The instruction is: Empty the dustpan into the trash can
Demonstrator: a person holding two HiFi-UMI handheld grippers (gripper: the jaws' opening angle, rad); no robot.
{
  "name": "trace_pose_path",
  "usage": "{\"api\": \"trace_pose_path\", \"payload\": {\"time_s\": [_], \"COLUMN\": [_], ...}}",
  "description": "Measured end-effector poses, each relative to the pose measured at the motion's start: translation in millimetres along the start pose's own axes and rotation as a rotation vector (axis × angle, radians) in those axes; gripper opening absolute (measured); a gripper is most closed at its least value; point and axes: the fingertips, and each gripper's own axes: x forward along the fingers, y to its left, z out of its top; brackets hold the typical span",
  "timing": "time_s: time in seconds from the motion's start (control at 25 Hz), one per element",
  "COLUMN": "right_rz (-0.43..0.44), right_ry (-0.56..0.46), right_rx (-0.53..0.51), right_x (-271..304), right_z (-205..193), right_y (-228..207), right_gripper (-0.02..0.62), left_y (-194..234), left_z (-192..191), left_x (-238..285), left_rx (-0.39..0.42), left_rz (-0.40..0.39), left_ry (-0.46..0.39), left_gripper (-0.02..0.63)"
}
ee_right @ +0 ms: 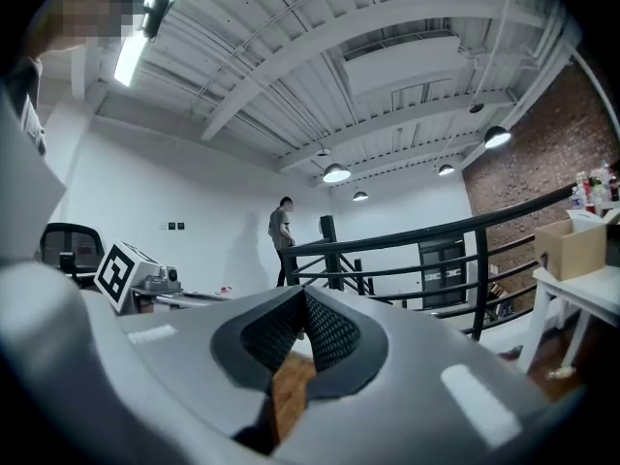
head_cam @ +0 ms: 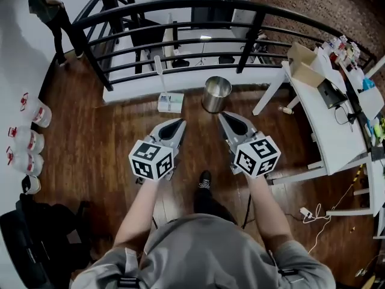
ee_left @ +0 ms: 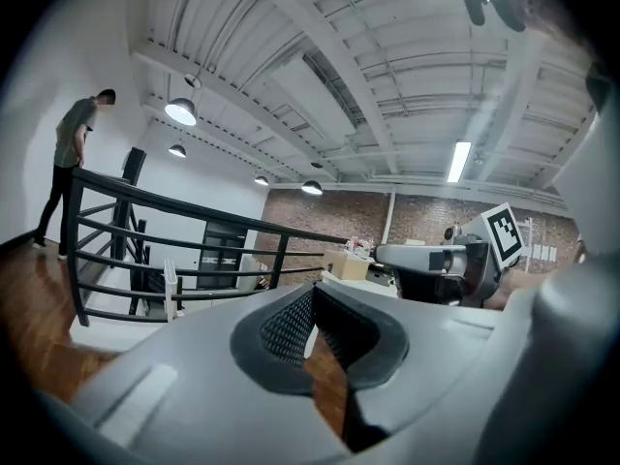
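Observation:
A shiny metal trash can (head_cam: pixel 216 94) stands on the wood floor by the white ledge under the railing. Just to its left the white dustpan (head_cam: pixel 170 102) rests on the floor with its long handle upright; that handle (ee_left: pixel 170 289) also shows in the left gripper view. My left gripper (head_cam: pixel 178 123) is shut and holds nothing; its tip is a short way before the dustpan. My right gripper (head_cam: pixel 224 117) is shut and empty too, with its tip just short of the can. In each gripper view the jaws meet at the tip, left gripper (ee_left: pixel 310 294), right gripper (ee_right: pixel 302 298).
A black curved railing (head_cam: pixel 198 26) runs behind the can and dustpan. A white table (head_cam: pixel 328 122) with a cardboard box (head_cam: pixel 305 65) stands at the right. Water jugs (head_cam: pixel 27 140) line the left wall, a black bag (head_cam: pixel 36 233) lies lower left. A person (head_cam: pixel 51 14) stands far left.

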Motion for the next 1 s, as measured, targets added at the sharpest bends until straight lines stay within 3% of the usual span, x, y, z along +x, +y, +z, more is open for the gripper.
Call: {"api": "trace_pose_path", "payload": {"time_s": [0.44, 1.0], "right_rz": [0.108, 0.228], "right_ry": [0.03, 0.101], "right_rx": [0.021, -0.019], "right_x": [122, 289], "right_z": [41, 44], "right_y": [-171, -259], "right_gripper": [0.0, 0.0], "left_y": [98, 246], "left_z": [56, 53], "left_x": [181, 296], "left_rx": [-0.011, -0.046], "left_rz": [0.212, 0.403], "left_ry": [-0.067, -0.063], "left_gripper": [0.005, 0.005]}}
